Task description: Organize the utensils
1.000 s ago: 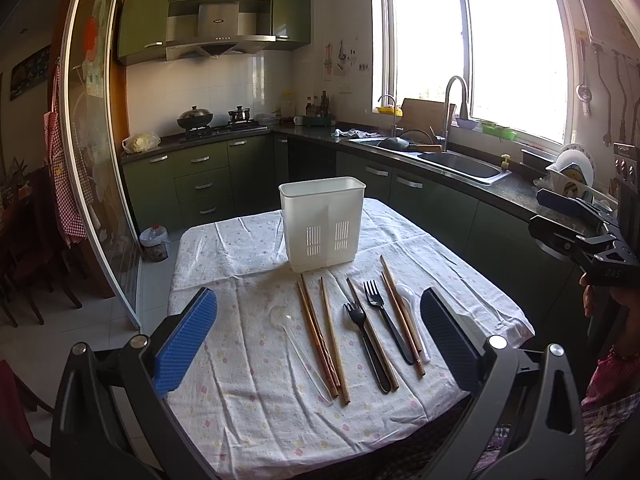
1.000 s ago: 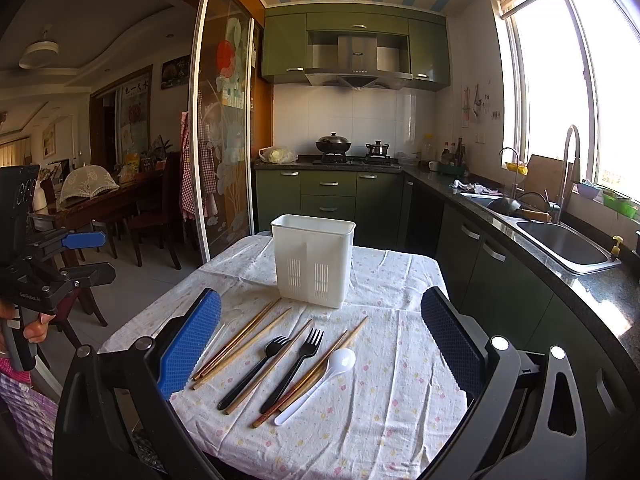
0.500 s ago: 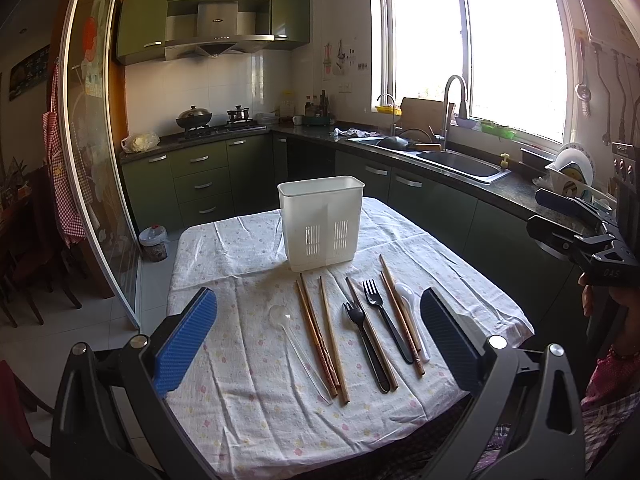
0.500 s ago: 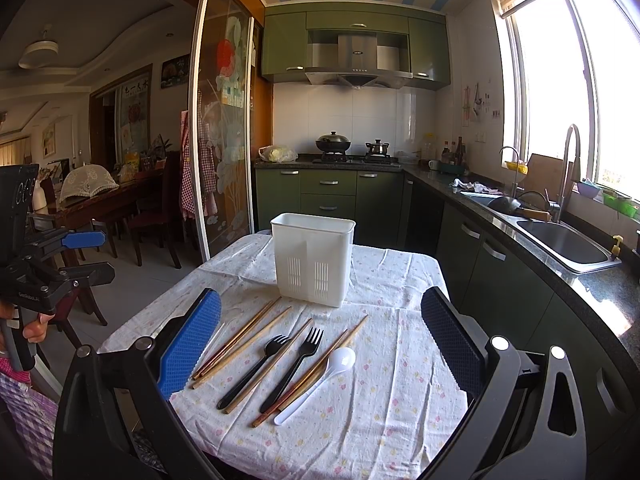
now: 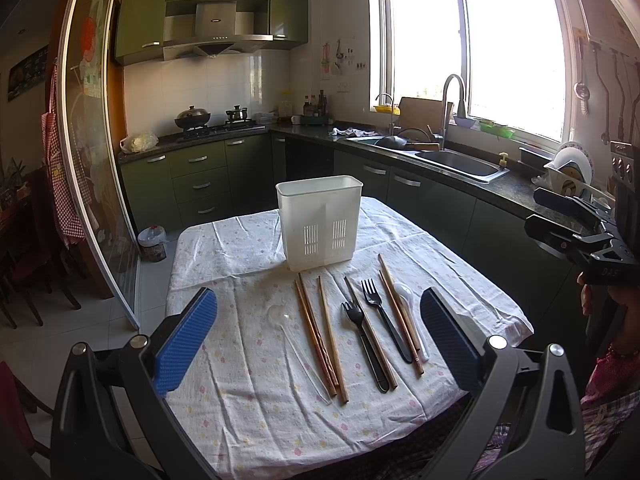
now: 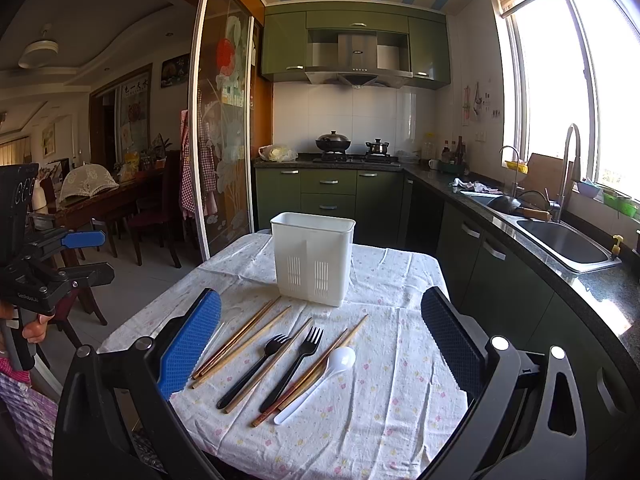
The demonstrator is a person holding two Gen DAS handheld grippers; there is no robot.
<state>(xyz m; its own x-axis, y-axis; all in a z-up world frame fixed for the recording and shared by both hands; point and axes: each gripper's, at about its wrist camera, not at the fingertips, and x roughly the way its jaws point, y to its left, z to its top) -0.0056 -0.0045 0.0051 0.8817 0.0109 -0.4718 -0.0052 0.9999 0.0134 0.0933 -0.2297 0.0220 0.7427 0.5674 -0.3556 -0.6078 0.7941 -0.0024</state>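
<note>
White-clothed surface (image 5: 248, 380): carries everything, nothing sorted yet
Holder (image 5: 319, 222): white plastic, upright at the far end, looks empty as far as I can see
Left gripper (image 5: 320, 344): jaws spread wide, holding nothing
Right gripper (image 6: 320, 344): jaws spread wide, holding nothing
Chopsticks (image 5: 318, 336): lying loose before the holder
Black forks (image 6: 292, 364): flat between chopsticks
White spoon (image 6: 320, 380): beside them; clear spoon (image 5: 280, 316) apart
Left to do: all of it

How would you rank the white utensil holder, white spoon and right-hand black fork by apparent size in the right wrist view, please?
1. White utensil holder, clearly largest.
2. Right-hand black fork and white spoon: similar in length, so I would not rank them; the spoon's bowl looks broader than the fork's head.
</note>
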